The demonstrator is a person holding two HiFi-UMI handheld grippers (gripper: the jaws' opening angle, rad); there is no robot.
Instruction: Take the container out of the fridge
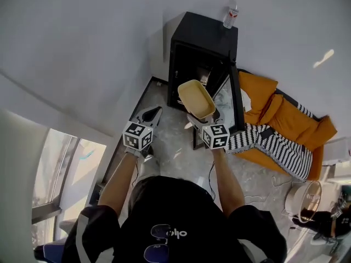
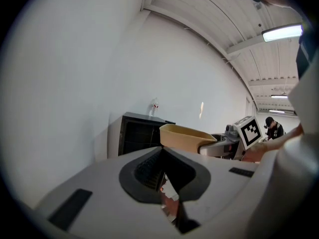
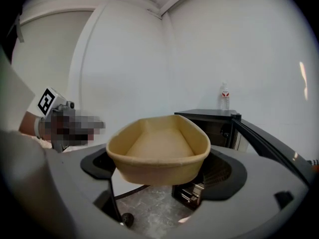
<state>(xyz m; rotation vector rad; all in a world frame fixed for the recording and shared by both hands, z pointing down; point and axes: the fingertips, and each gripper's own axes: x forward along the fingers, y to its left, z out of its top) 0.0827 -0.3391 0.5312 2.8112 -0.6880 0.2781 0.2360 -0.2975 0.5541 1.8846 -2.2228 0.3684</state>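
Note:
A tan oval container (image 1: 196, 98) hangs in the air in front of the small black fridge (image 1: 200, 51), whose door (image 1: 236, 100) stands open. My right gripper (image 1: 201, 115) is shut on the container's near end, with the jaws spread wide around it. The right gripper view shows the empty container (image 3: 159, 148) level between the pads of my right gripper (image 3: 160, 179). My left gripper (image 1: 153, 114) is to the left of it, apart from it, shut and holding nothing. In the left gripper view the container (image 2: 182, 136) sits beyond my left gripper (image 2: 162, 176).
A clear water bottle (image 1: 231, 15) stands on top of the fridge. An orange and striped cloth (image 1: 279, 130) lies on the marbled floor (image 1: 175, 147) right of the fridge. White wall runs behind and to the left. A person (image 2: 273, 128) is far off.

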